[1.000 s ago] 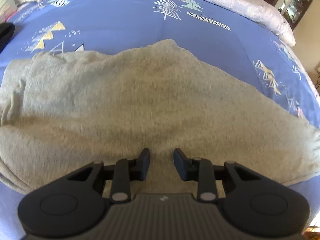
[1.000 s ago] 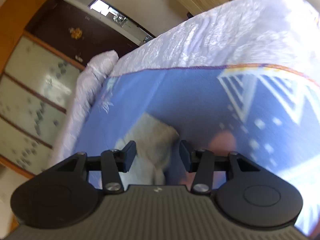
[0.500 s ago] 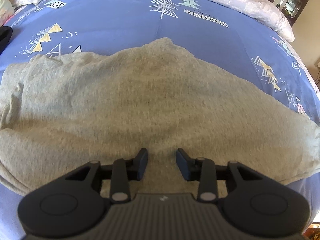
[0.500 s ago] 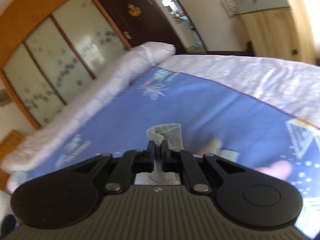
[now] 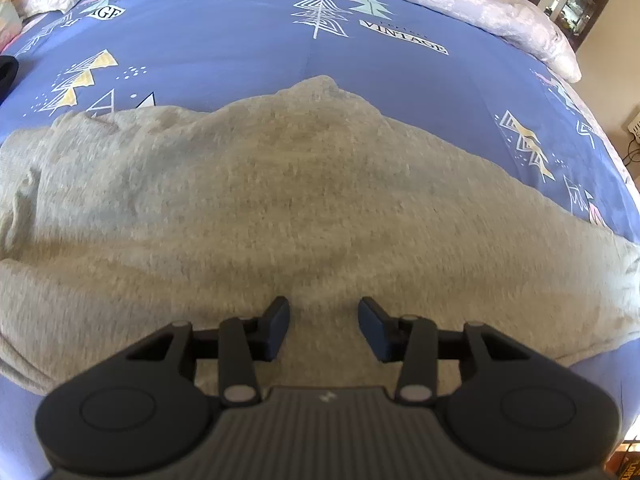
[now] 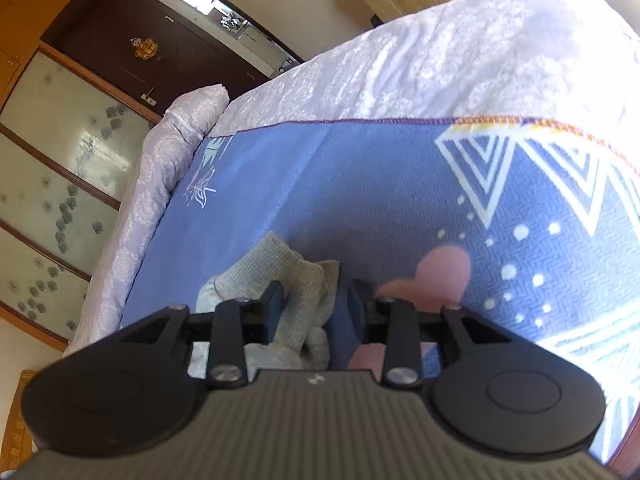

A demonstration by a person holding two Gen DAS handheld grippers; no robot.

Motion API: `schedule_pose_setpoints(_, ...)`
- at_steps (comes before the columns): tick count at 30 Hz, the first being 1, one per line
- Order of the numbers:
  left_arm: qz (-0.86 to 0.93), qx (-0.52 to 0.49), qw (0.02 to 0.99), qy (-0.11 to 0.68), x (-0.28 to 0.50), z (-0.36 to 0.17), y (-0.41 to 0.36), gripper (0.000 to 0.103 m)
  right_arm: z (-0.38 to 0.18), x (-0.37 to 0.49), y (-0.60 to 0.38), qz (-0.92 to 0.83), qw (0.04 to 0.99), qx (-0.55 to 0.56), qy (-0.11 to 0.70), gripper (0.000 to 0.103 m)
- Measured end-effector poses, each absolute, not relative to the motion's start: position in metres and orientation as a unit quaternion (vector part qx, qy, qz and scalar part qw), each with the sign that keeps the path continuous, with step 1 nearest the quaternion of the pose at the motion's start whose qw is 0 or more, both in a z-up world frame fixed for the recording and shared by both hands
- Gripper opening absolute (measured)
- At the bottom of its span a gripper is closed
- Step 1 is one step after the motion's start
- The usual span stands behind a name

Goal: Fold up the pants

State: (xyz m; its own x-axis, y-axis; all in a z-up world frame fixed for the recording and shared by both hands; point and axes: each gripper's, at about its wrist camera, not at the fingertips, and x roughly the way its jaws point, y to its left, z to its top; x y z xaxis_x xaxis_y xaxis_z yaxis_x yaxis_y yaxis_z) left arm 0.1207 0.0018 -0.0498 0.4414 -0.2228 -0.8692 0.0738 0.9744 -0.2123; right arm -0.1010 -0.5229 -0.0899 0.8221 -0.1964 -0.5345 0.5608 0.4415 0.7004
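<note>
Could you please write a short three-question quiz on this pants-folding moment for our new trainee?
1. True or false: the left tongs are shut on the grey pants.
2. Multiple choice: what lies between the fingers of the right tongs? A) a pillow B) a ribbed cuff of the pants C) a black sock
3. Fill in: the pants lie spread on a ____ bedcover printed with trees and triangles.

Key
1. False: the left tongs are open above the fabric.
2. B: the cuff sits in the gap, nearer one finger, and the tongs are open.
3. Blue.
</note>
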Motion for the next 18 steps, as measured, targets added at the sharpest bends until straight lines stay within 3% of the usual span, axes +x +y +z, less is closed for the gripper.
schedule_pose_setpoints(3,-0.088,-0.074,0.846,0.520,0.121,-0.050,0.001,0.043,-0.088,-0.093,-0.518,-0.214,0.827,0.480,0.201,0.035)
schedule_pose_setpoints(5,-0.087,-0.073,0.847,0.519,0.120,-0.050,0.001,0.043,-0.086,-0.085,-0.517,-0.209,0.827,0.476,0.215,0.016)
schedule_pose_setpoints(9,-0.090,-0.072,0.847,0.519,0.120,-0.050,0.001,0.043,-0.061,-0.094,-0.515,-0.272,0.848,0.427,0.155,0.011)
schedule_pose_setpoints(11,-0.090,-0.068,0.847,0.519,0.120,-0.050,0.000,0.043,-0.057,-0.098,-0.521,-0.297,0.849,0.415,0.136,0.010)
schedule_pose_setpoints(14,-0.091,-0.058,0.849,0.517,0.121,-0.050,-0.001,0.046,-0.077,-0.083,-0.525,-0.333,0.839,0.382,0.199,0.010)
schedule_pose_setpoints(16,-0.092,-0.057,0.850,0.516,0.121,-0.050,-0.002,0.048,-0.079,-0.087,-0.519,-0.338,0.845,0.369,0.191,0.011)
schedule_pose_setpoints(18,-0.093,-0.055,0.849,0.517,0.121,-0.049,-0.002,0.049,-0.077,-0.094,-0.520,-0.331,0.838,0.395,0.178,0.017)
